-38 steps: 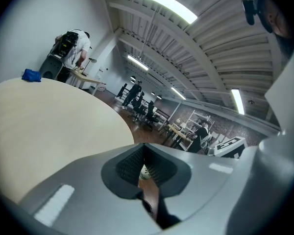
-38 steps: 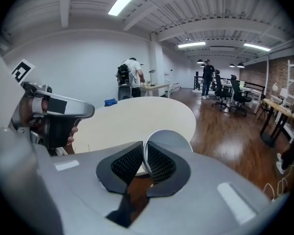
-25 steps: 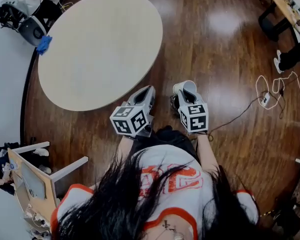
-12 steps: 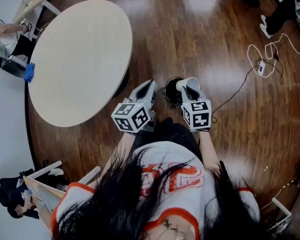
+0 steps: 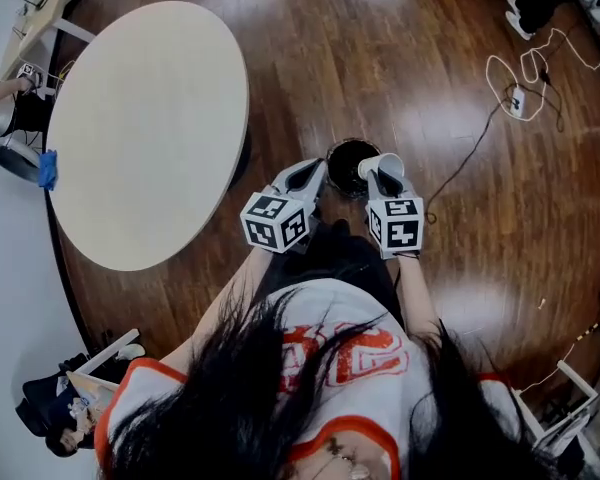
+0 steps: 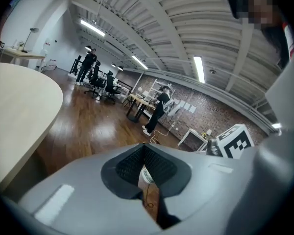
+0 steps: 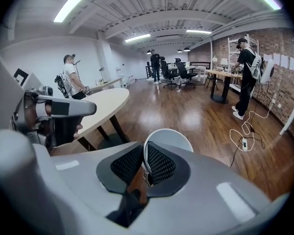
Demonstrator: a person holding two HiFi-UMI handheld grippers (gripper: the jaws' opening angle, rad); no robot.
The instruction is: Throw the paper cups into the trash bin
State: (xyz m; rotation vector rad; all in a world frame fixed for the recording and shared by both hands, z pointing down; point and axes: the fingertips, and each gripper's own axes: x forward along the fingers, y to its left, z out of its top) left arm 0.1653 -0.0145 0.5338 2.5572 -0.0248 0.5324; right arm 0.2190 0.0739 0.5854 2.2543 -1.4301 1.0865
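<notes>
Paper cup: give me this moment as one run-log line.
right gripper: shut on paper cup rim | left gripper: shut, empty | cup at trash bin edge, not yet dropped

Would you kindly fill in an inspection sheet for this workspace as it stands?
Surface: round table, nothing on it; glossy wooden floor.
Job's things: one paper cup at the right rim of the black trash bin, not yet dropped.
Clutter: blue cloth beyond the table's left edge.
Grippers: right gripper pinches the cup's rim; left gripper fingers together, nothing seen held.
Cables: white cable and power strip on the floor; dark cord runs toward the bin.
Surroundings: people standing by desks, brick wall.
</notes>
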